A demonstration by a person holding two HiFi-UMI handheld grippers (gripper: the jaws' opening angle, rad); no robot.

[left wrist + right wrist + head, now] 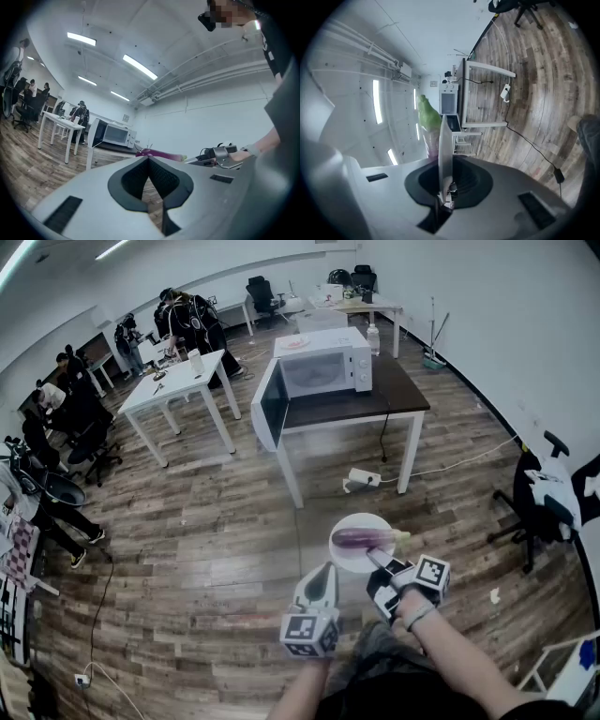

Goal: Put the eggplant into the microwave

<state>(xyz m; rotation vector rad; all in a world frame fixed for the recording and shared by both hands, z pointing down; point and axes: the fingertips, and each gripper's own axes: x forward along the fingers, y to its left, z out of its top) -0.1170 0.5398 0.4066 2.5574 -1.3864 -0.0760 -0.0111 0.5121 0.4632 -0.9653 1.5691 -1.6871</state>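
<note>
**Q:** State of the right claw [444, 185]?

**A:** Closed on the rim of a white plate [348, 560]. In the right gripper view the plate shows edge-on, running straight up out of the pads. In the head view the right claw [375, 563] takes the plate at its near edge and holds it out in the air above the wooden floor [216, 521].

**Q:** Location of the eggplant [364, 538]?

**A:** Lying on that plate, lengthwise across it, with the purple body to the left and the green stem end to the right in the head view. It is not touched by either claw.

**Q:** And the left claw [150, 164]?

**A:** Closed. The pads meet at the tips with nothing between them. It is held just beside the right claw, on its left, clear of the plate.

**Q:** The microwave [323, 371]?

**A:** It stands on a dark surface [398, 395] with white legs, well apart from the plate, across the open floor. Its door [267, 407] hangs wide open to the left. The cavity interior cannot be made out from here.
</note>
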